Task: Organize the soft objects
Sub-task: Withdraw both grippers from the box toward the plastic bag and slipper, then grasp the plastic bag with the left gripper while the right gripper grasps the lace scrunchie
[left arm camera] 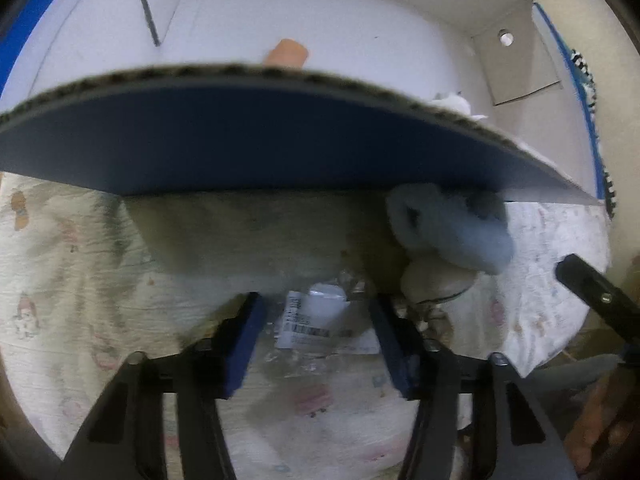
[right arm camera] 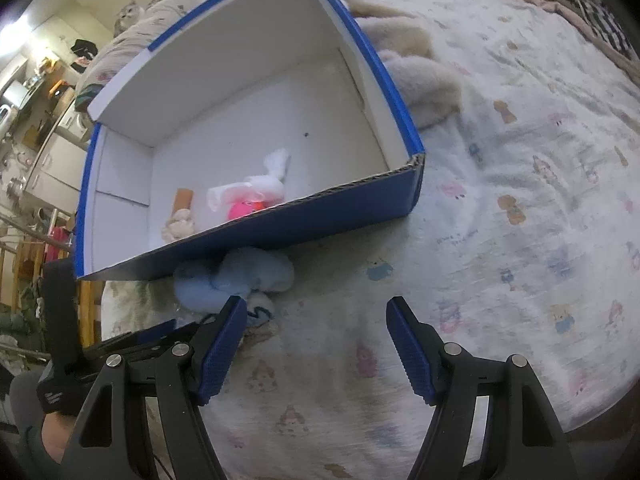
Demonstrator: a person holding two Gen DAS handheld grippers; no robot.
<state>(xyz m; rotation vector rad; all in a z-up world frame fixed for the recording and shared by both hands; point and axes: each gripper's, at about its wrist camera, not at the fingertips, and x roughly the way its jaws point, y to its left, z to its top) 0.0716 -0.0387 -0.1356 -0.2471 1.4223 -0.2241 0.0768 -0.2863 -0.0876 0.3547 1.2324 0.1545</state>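
A pale blue, fluffy plush toy lies on the printed cream bedspread, pressed against the outer front wall of the blue cardboard box with a white inside, partly tucked beneath that wall's lower edge. Just in front of the blue toy, farther from the box, sits a small cream plush piece with a dark cord, touching it.

In front of the box wall and beside the blue toy, the left gripper points steeply down at the bedspread. Its blue-padded fingers stand partway apart, with a white barcode tag in crinkled clear wrap lying between them; the pads do not visibly press on it.

Inside the box, close to the front wall, rest a white plush rabbit with a bright pink ball and, beside it, a small beige plush with an orange strip.

The right gripper hangs over the bedspread in front of the box, to the side of the blue toy, its ridged blue fingers spread wide with nothing between them.

Behind the box's far side wall lies a cream furry blanket or plush.
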